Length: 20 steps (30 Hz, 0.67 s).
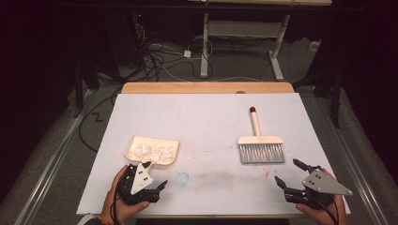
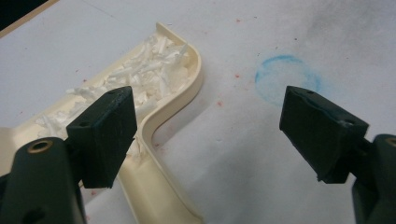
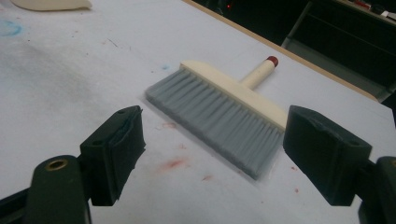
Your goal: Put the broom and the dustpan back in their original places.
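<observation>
Dustpan point(image 1: 152, 151) and brush point(image 1: 261, 145) lay on the white surface point(image 1: 206, 117), one near each gripper.

The left gripper point(image 1: 156, 176) sat low at the near left edge, held in the person's left hand point(image 1: 119, 199). Its two black jaws were wide apart and held nothing. In the left gripper view, one jaw sat over the near edge of the cream dustpan point(image 2: 159, 121), but I could not tell if it touched. The other jaw hung over bare surface. Inside the dustpan was a pile of small white bits point(image 2: 140, 74). Just past the jaws was a faint blue ring point(image 2: 287, 74) drawn on the surface, with tiny red spots around it.

The right gripper point(image 1: 287, 173) sat at the near right edge in the person's right hand point(image 1: 324, 211), with a grey plate on top. Its jaws were also wide apart and empty. In the right gripper view, the brush point(image 3: 224, 107) lay flat just beyond the jaws, not touching them. Its grey bristles pointed toward the person. Its cream handle had a red tip point(image 3: 272, 60) and pointed toward the far side.

The dustpan and brush were well apart. A grey smudge point(image 1: 220, 177) marked the surface between the grippers. Beyond the surface were a grey floor, black cables point(image 1: 155, 56) and a white table frame point(image 1: 244, 33).
</observation>
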Available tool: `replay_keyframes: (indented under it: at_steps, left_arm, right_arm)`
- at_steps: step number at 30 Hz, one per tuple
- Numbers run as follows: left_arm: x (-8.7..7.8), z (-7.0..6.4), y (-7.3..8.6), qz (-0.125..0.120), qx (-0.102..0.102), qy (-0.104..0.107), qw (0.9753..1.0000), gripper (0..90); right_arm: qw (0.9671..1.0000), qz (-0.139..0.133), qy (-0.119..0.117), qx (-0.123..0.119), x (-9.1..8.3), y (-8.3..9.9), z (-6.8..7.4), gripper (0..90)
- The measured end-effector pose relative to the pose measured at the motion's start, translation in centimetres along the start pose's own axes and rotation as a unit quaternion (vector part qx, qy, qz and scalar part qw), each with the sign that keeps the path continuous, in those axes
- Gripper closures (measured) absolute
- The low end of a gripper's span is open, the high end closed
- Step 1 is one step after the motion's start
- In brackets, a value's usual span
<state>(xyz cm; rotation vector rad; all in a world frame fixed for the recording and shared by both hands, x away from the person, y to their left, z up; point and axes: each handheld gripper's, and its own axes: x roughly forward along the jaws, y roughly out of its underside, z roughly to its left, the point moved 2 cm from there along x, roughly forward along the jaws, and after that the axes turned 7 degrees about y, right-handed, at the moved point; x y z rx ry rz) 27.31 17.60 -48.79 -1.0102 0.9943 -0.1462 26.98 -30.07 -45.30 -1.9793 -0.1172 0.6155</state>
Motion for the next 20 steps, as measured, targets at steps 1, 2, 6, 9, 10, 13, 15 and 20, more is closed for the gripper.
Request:
replay_keyframes:
  at_steps: [1, 2, 6, 9, 10, 13, 15, 20]
  left_arm:
    - [0.00, 0.00, 0.00, 0.000, 0.000, 0.000, 1.0000, 18.1]
    - [0.00, 0.01, 0.01, -0.001, 0.000, 0.000, 1.0000, 18.1]
    - [0.01, 0.11, 0.07, 0.000, -0.002, 0.000, 1.0000, 18.1]
    - [0.07, 0.14, 0.05, -0.001, -0.003, 0.001, 1.0000, 18.1]
    - [0.11, 0.12, 0.05, 0.000, -0.003, 0.001, 1.0000, 18.1]
    - [0.20, 0.11, -0.01, 0.002, -0.003, 0.002, 1.0000, 18.1]
    - [0.24, 0.14, -0.06, 0.002, -0.002, 0.001, 1.0000, 18.1]
    - [0.51, 0.31, -0.05, 0.006, -0.006, 0.003, 1.0000, 18.1]
  right_arm:
    - [1.0000, 0.000, -0.001, -0.001, 0.03, -0.02, 0.05, 20.8]
    - [1.0000, -0.001, -0.002, -0.001, 0.08, -0.04, 0.07, 20.8]
    - [1.0000, 0.002, -0.005, -0.001, 0.32, -0.04, 0.29, 20.8]
    - [1.0000, 0.003, -0.006, -0.003, 0.40, -0.05, 0.36, 20.8]
    - [1.0000, 0.002, -0.005, -0.001, 0.41, -0.06, 0.34, 20.8]
    - [1.0000, 0.002, 0.000, -0.002, 0.47, -0.07, 0.31, 21.1]
    - [1.0000, 0.001, 0.001, 0.001, 0.49, -0.04, 0.21, 21.0]
    - [1.0000, 0.004, 0.000, 0.002, 0.71, -0.02, 0.11, 21.0]
